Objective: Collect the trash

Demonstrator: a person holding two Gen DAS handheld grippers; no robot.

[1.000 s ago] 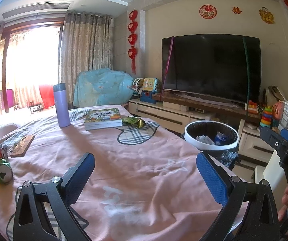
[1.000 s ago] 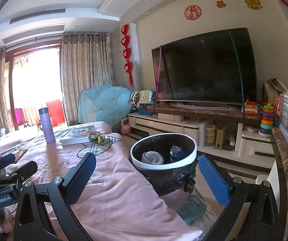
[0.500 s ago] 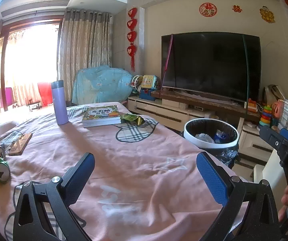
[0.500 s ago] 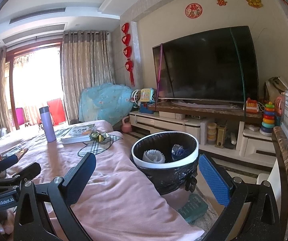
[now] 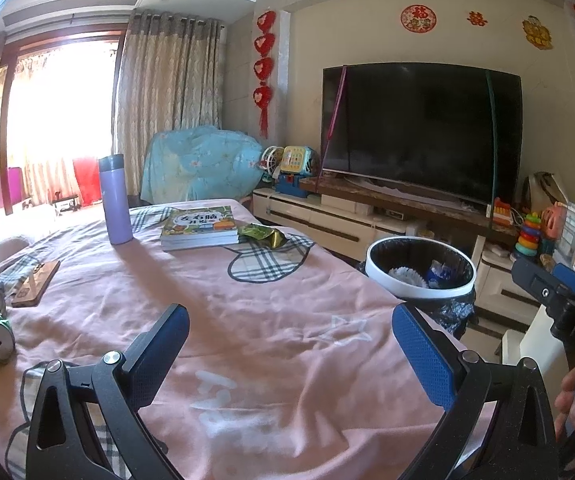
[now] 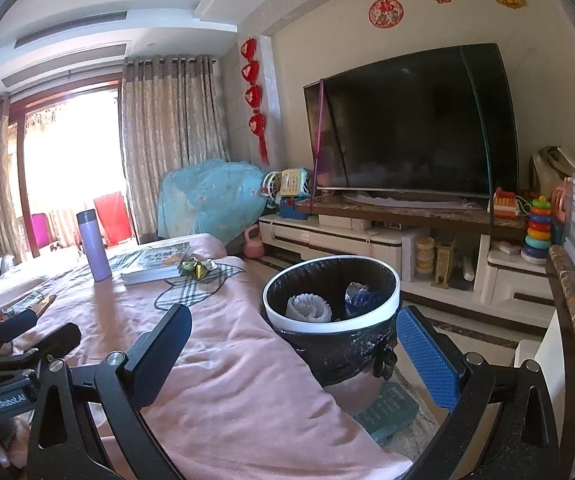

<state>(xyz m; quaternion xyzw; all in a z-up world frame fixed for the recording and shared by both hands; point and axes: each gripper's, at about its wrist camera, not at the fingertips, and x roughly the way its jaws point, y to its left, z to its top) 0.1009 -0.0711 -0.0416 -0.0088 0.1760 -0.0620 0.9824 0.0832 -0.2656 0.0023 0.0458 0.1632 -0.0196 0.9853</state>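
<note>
Both tools, left [image 5: 290, 354] and right [image 6: 293, 354], gape empty. We judge the wrapper [image 5: 262, 234], beside the book [image 5: 199, 226] on the desk [image 5: 247, 320], light and crinkly; pinch its raised fold.

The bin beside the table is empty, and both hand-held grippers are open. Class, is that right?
Not quite. The bin is not empty: the right wrist view shows white ruffled paper and a blue wrapper inside. Both hand-held grippers, left and right, are open.
</note>
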